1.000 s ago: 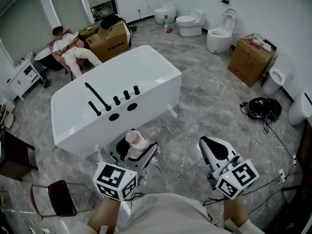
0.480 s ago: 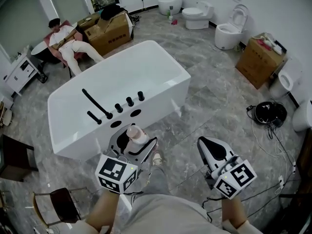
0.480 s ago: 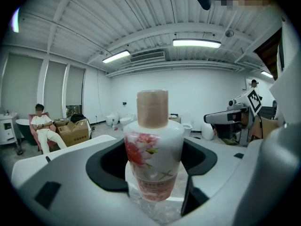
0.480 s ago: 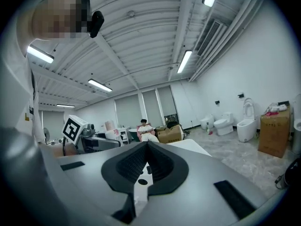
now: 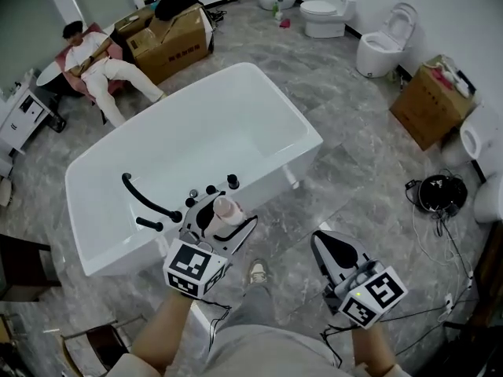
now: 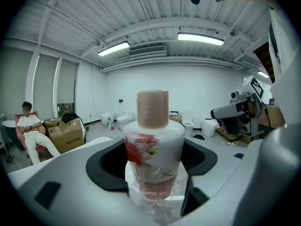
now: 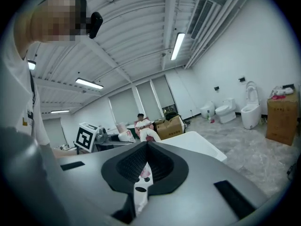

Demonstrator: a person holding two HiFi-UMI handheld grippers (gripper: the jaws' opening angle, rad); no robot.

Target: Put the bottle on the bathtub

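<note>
— Where is the bottle?
— The white plastic bottle with a red flower print and beige cap [image 6: 154,149] stands upright at lower centre of the head view, clamped in the left tongs [image 5: 228,220].

— What lies beneath it?
— The near rim of the white rectangular bathtub [image 5: 292,104], just beside the black tap knobs [image 5: 211,189] and the curved black spout [image 5: 145,199]. Whether the bottle touches the rim cannot be told.

— And the other hand?
— The right tongs [image 5: 322,243], pressed together and empty, hang over the grey marbled floor [image 5: 354,171] at lower right, apart from the bathtub.

— The background?
— A person [image 5: 90,57] sits at upper left beside brown cardboard boxes [image 5: 169,42]; white toilets [image 5: 326,16] line the top edge.
</note>
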